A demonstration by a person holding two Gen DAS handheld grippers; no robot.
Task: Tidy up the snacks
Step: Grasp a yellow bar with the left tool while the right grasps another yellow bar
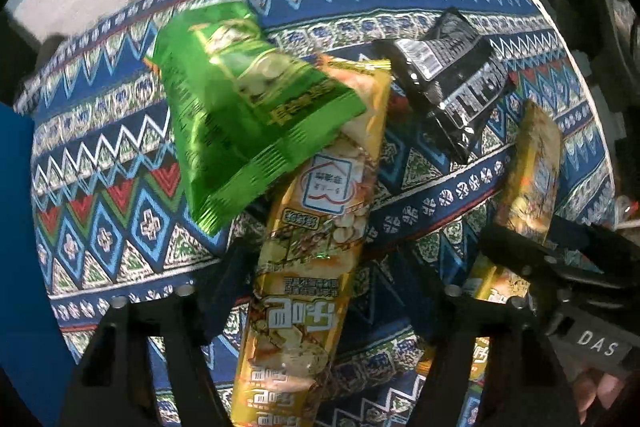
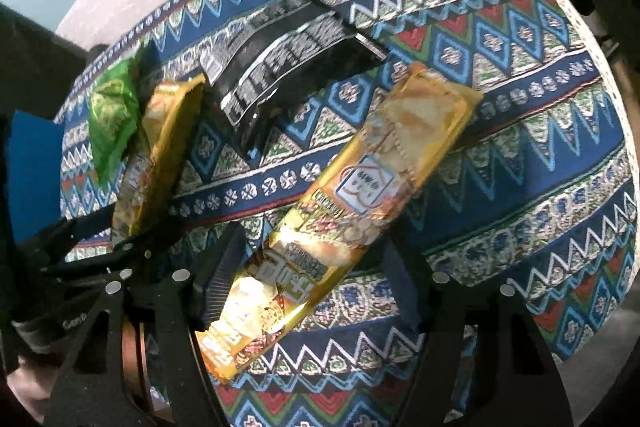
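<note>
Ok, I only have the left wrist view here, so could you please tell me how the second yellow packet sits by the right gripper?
Observer: In the right wrist view the second yellow packet lies flat between the fingers of the right gripper. The patterned cloth shows on either side of it, so the jaws are open, not pressing it.
Operator: Thank you. Does anything lie on top of that packet?
Observer: No, its whole face is bare in that view. The black packet lies just beyond its far end.
</note>
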